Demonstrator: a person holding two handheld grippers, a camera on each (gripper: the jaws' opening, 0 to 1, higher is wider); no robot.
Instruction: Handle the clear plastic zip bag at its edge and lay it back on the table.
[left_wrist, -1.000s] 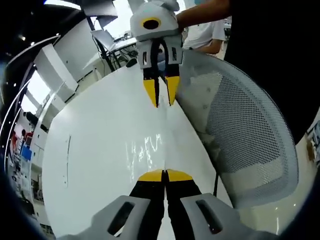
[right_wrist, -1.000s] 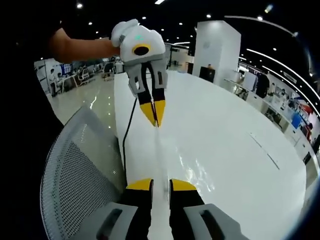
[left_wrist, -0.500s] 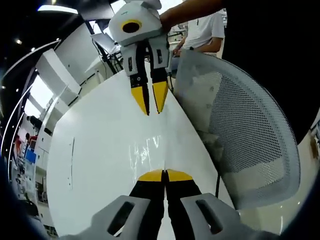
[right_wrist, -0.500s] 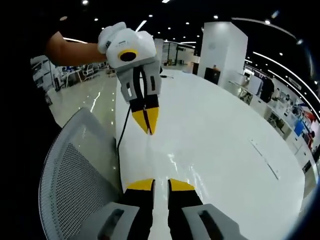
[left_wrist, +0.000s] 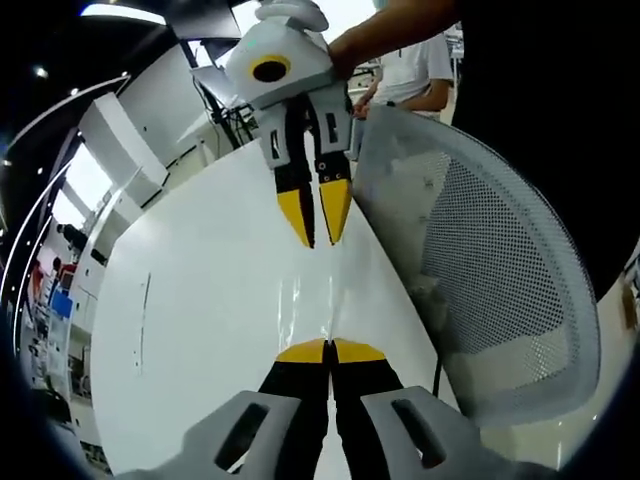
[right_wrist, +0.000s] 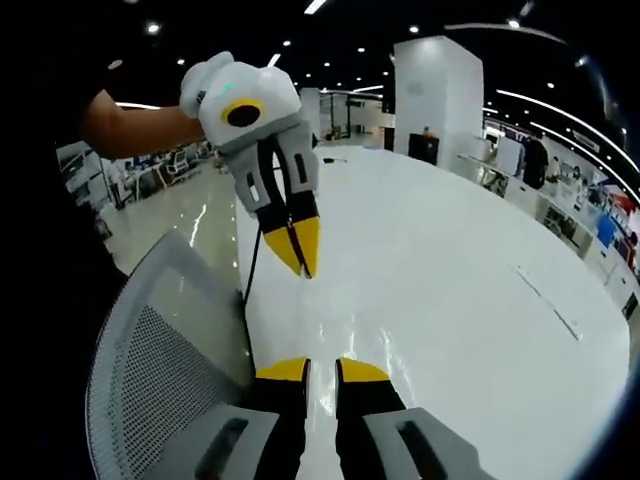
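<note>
Clear plastic zip bag (left_wrist: 312, 300) hangs stretched above the white table (left_wrist: 200, 330) between the two tools. The left tool (left_wrist: 329, 351) has its yellow tips pressed together on the near edge, and the right tool (right_wrist: 322, 371) stands narrowly parted about the film. A mesh chair (left_wrist: 500, 290) stands just beside the table.

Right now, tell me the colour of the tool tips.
Yellow on black fingers, clearest in the left gripper view.
</note>
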